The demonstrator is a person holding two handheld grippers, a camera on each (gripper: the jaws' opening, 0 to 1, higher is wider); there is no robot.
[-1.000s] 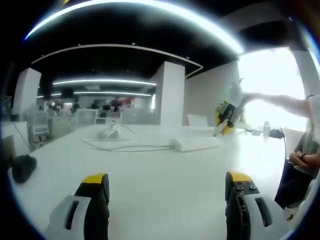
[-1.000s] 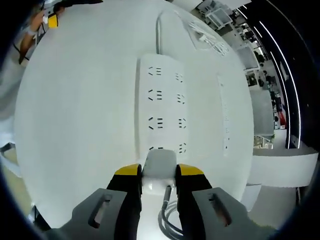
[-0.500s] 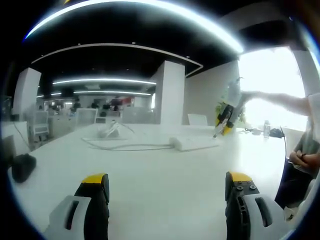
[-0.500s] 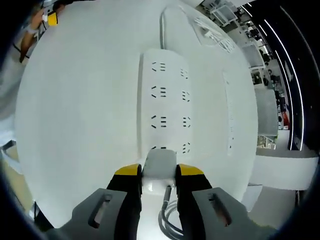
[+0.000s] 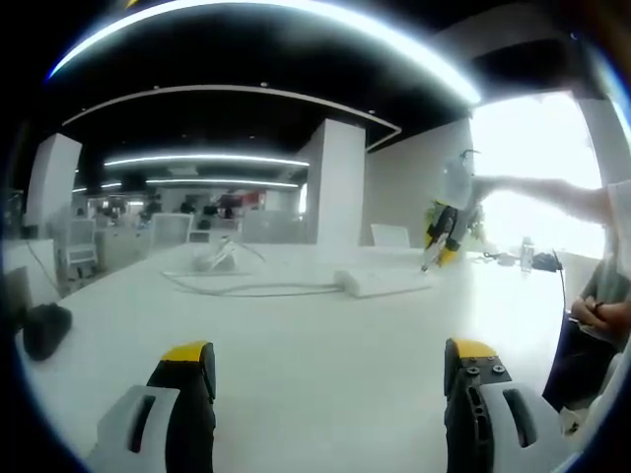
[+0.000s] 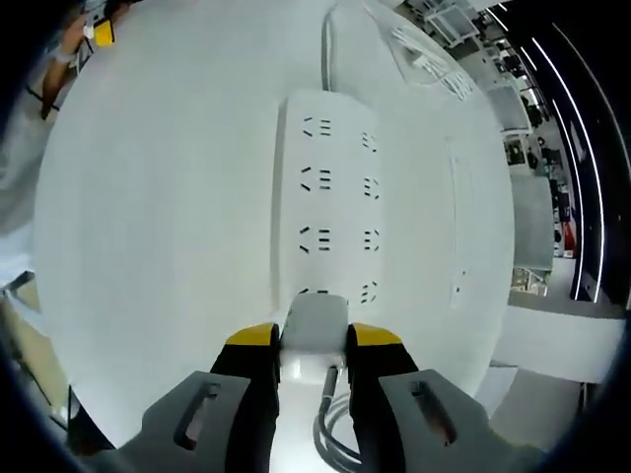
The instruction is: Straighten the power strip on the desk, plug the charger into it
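In the right gripper view the white power strip point(image 6: 330, 202) lies lengthwise on the white desk point(image 6: 158, 227), seen from above. My right gripper point(image 6: 313, 347) is shut on the white charger point(image 6: 315, 330), which hangs over the strip's near end; its grey cable point(image 6: 330, 434) loops down between the fingers. In the left gripper view my left gripper point(image 5: 330, 367) stands open low over the desk point(image 5: 315, 355), nothing between its jaws. Far across lies the power strip point(image 5: 383, 283) with its cord point(image 5: 246, 290), and the right gripper point(image 5: 443, 235) hovers over it, held by a person's arm point(image 5: 552, 200).
A black object point(image 5: 44, 330) rests at the desk's left edge. A white cable bundle point(image 5: 219, 260) lies at the far side, seen too as a bundle point(image 6: 419, 61). A seated person point(image 5: 596, 305) is at the right. Office chairs and desks fill the background.
The right gripper has drifted slightly, so the power strip sits a little higher and straighter in its view. The left gripper has not moved.
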